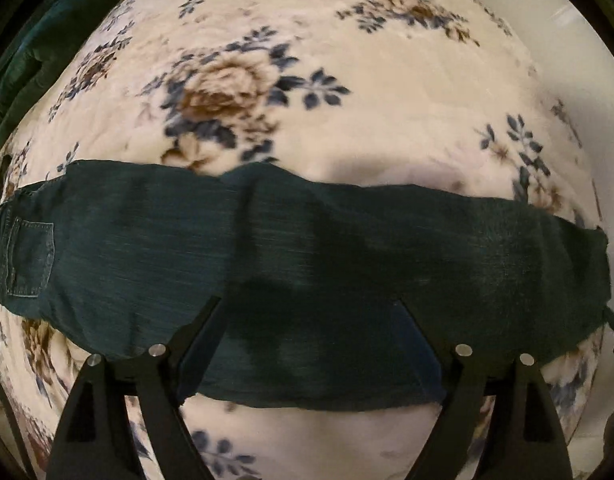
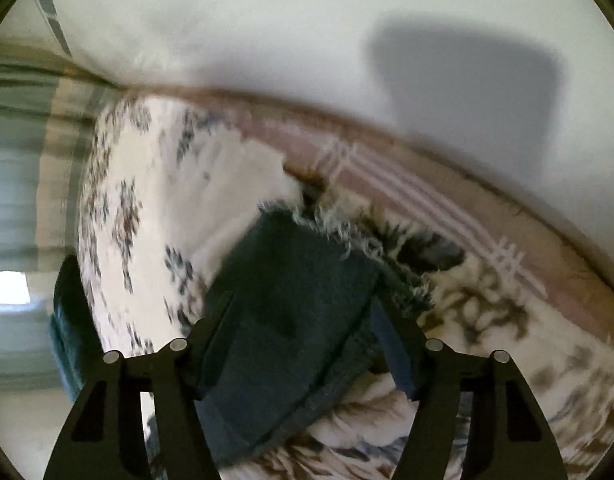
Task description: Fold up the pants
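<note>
Dark jeans laid flat across a floral blanket.
Left gripper hangs open over the mid-leg; right gripper hangs open over the frayed hem. Neither holds cloth.

No writing, label, brand mark, number or sign can be read in either view. The dark denim pants show only a stitched back pocket near their waistband end, with no legible tag or patch on it. The floral blanket under the pants carries printed flowers and leaves but no lettering. In the right wrist view the blur smears the pants' frayed hem and the blanket around it, and nothing there resolves into characters.
</note>
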A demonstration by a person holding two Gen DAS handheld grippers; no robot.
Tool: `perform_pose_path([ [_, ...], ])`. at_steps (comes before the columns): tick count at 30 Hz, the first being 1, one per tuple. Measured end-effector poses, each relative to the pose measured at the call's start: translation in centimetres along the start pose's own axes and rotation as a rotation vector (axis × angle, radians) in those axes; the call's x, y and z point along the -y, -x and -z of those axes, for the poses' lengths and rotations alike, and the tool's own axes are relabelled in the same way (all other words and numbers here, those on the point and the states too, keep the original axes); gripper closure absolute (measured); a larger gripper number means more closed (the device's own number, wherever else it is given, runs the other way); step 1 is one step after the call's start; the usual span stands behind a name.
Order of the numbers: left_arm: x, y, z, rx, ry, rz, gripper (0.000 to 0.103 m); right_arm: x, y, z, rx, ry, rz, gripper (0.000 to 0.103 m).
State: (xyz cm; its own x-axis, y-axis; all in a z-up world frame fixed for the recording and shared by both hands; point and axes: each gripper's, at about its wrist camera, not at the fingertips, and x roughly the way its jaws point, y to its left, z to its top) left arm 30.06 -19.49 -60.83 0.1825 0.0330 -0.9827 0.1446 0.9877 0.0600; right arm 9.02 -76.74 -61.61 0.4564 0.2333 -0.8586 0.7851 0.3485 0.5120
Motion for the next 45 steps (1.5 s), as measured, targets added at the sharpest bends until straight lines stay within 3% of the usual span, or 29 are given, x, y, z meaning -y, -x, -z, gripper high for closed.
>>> perform_pose_path([
  [2, 1.2, -0.6, 0.0, -0.015, -0.009, -0.012, 0.019, 0.5, -2.2, 0.2, -0.064, 0.022, 0.068, 0.035],
  [6, 2.9, -1.2, -0.2, -0.018, -0.036, -0.040, 0.019, 1.3, -5.0, 0.5, -0.099, -0.015, 0.051, 0.039],
  [9, 3.3, -1.7, -0.3, -0.033, -0.036, -0.048, 0.019, 0.6, -6.1, 0.7, -0.049, 0.011, 0.100, 0.083],
  [12, 3.3, -1.8, -0.2, -0.033, -0.038, -0.055, 0.019, -1.3, -4.5, 1.5, 0.019, 0.097, 0.178, 0.094],
  [15, 2.9, -1.9, -0.1, -0.034, -0.035, -0.071, 0.019, -2.6, -0.3, 2.9, 0.140, 0.179, 0.211, 0.095],
  [17, 2.3, -2.1, 0.0, -0.039, -0.020, -0.071, 0.019, -2.9, 1.1, 3.5, 0.172, 0.221, 0.261, 0.097],
  [22, 0.7, -2.4, -0.1, -0.047, 0.008, -0.080, 0.019, 0.5, -0.2, 3.2, 0.067, 0.121, 0.250, 0.097],
  [26, 0.0, -2.4, 0.2, -0.046, 0.017, -0.076, 0.019, 0.6, 0.8, 3.4, 0.076, 0.113, 0.233, 0.097],
  [28, -0.2, -2.3, 0.3, -0.045, 0.017, -0.074, 0.019, 0.6, 0.7, 3.5, 0.087, 0.123, 0.271, 0.097],
  [30, -0.5, -1.8, 0.5, -0.032, 0.013, -0.078, 0.019, 1.1, -0.1, 3.7, 0.055, 0.101, 0.271, 0.097],
  [32, -1.2, -1.2, 0.7, -0.013, 0.027, -0.080, 0.019, 1.6, -0.3, 3.8, 0.021, 0.078, 0.242, 0.094],
  [33, -1.7, -0.8, 0.8, 0.004, 0.044, -0.076, 0.019, 2.0, 0.0, 3.9, 0.009, 0.051, 0.220, 0.087],
  [35, -3.0, -0.2, 1.0, 0.024, 0.086, -0.064, 0.019, 3.5, 0.4, 4.7, -0.010, -0.025, 0.171, 0.061],
  [36, -4.0, 0.2, 1.1, 0.035, 0.125, -0.048, 0.019, 4.1, 0.4, 5.1, -0.015, -0.051, 0.140, 0.042],
  [41, -8.9, 1.3, 2.0, 0.054, 0.311, 0.003, 0.019, 5.6, -2.8, 6.6, -0.079, -0.138, -0.074, 0.039],
  [43, -10.4, 1.6, 2.7, 0.047, 0.371, 0.005, 0.019, 5.4, -4.9, 6.7, -0.093, -0.121, -0.117, 0.027],
  [45, -12.0, 1.7, 3.1, 0.037, 0.418, -0.003, 0.019, 5.6, -6.3, 6.7, -0.046, -0.172, -0.167, 0.025],
])
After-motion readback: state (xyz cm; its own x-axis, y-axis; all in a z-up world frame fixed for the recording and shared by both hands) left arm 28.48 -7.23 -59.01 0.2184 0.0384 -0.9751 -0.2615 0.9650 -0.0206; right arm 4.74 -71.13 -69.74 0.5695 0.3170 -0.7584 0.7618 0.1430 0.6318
